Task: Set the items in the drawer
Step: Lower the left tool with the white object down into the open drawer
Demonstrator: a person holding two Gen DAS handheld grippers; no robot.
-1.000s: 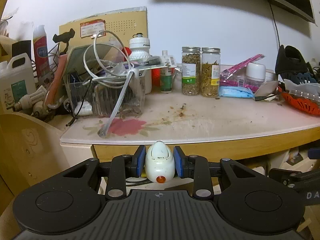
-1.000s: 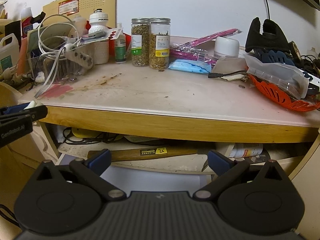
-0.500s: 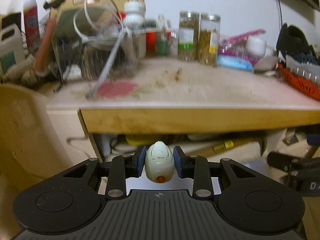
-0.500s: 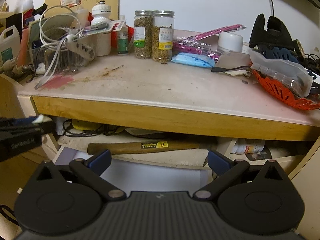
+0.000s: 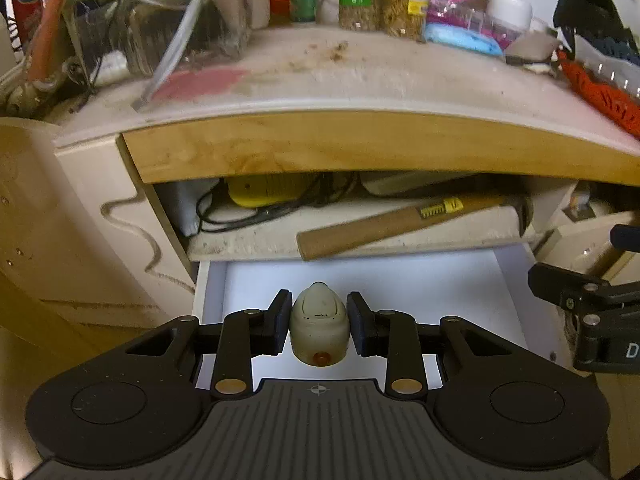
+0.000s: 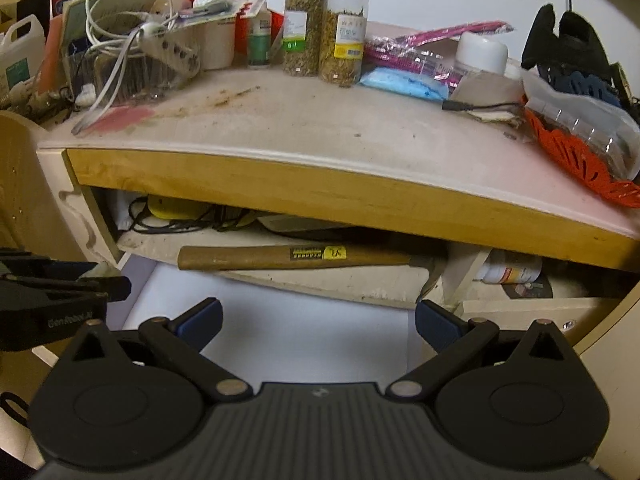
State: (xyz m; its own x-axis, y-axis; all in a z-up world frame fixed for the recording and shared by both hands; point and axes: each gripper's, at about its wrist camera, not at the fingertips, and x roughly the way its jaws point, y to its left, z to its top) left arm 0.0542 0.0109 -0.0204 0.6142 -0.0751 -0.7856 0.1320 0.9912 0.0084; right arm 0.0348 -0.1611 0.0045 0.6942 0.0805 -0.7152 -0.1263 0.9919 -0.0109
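My left gripper (image 5: 319,326) is shut on a small cream-white plastic device (image 5: 319,330) with an orange dot on its near end. It hangs over the white inside of the pulled-out drawer (image 5: 404,280), below the desk. My right gripper (image 6: 318,320) stands open and holds nothing, also above the drawer's white floor (image 6: 304,320). The left gripper's body (image 6: 52,300) shows at the left edge of the right wrist view, and the right gripper's body (image 5: 592,312) at the right edge of the left wrist view.
A wooden-handled hammer (image 5: 400,220) and a yellow object with black cables (image 5: 260,196) lie on the shelf above the drawer. The desk top (image 6: 320,120) carries two jars (image 6: 324,32), a power strip with cables (image 6: 160,44), an orange basket (image 6: 580,156) and bottles.
My left gripper has dropped from desk-top level to just over the open drawer, still gripping the white device. The right gripper has also lowered toward the drawer.
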